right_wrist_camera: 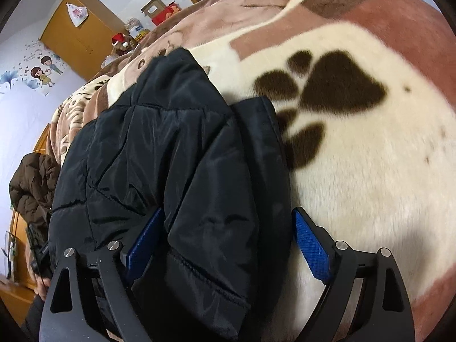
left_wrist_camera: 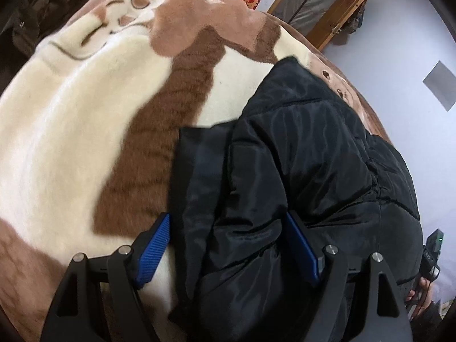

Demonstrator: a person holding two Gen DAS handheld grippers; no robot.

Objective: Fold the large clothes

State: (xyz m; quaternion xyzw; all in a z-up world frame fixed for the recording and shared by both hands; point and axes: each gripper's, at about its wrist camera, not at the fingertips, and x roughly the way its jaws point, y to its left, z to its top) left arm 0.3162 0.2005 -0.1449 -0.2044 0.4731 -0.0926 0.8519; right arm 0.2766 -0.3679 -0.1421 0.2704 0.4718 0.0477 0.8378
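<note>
With the black padded jacket (left_wrist_camera: 299,156) lying folded on the plush blanket (left_wrist_camera: 71,128), my left gripper (left_wrist_camera: 228,245) and right gripper (right_wrist_camera: 228,242) both stand wide astride its near edges, gripping nothing, so the slippery puffy layers may spring apart

Black quilted jacket (left_wrist_camera: 299,148), folded, flat on plush blanket (left_wrist_camera: 71,131).

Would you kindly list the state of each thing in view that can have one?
black jacket: folded in a bundle, lying on the blanket.
left claw: open, straddling the jacket's edge.
right claw: open, straddling the jacket's opposite edge.
blanket: spread out under the jacket.
wooden cabinet: doors closed.
</note>
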